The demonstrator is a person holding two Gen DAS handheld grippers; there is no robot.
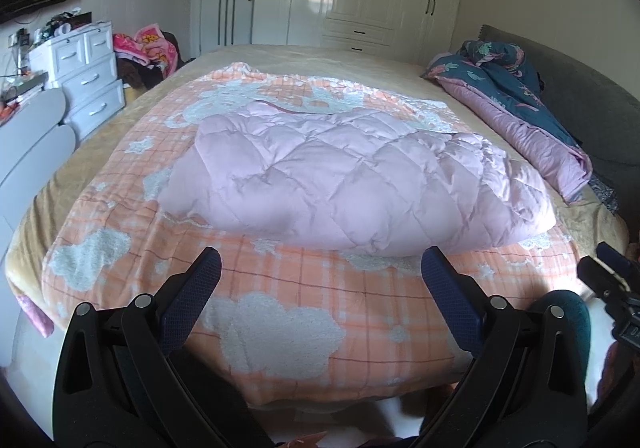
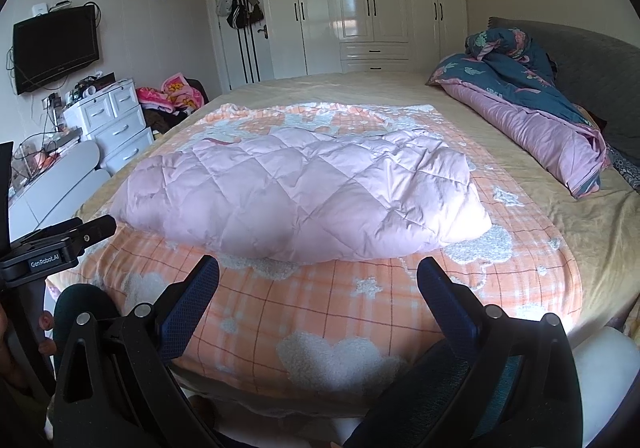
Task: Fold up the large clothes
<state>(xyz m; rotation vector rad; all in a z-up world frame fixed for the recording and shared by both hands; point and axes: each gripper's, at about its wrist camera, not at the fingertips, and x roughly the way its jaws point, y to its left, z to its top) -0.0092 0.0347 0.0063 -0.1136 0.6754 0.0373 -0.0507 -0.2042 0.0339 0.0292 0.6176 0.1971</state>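
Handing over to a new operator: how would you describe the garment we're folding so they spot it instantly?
Start at the big bed, then the orange checked blanket spread across it. On that lies the pale pink quilted coat, puffy with diamond stitching, unlike the dark blue floral duvet bunched by the headboard.

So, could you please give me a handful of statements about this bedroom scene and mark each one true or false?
1. The pink quilted jacket lies on the orange checked blanket. True.
2. The left tongs are shut on the jacket. False: their jaws stand wide apart, short of the garment's near edge.
3. The right tongs are open and hold nothing. True.
4. The dark blue floral duvet is spread flat across the whole bed. False: it is bunched up along the right side, by the grey headboard.
5. The wardrobe doors stand open. False: every door is closed.
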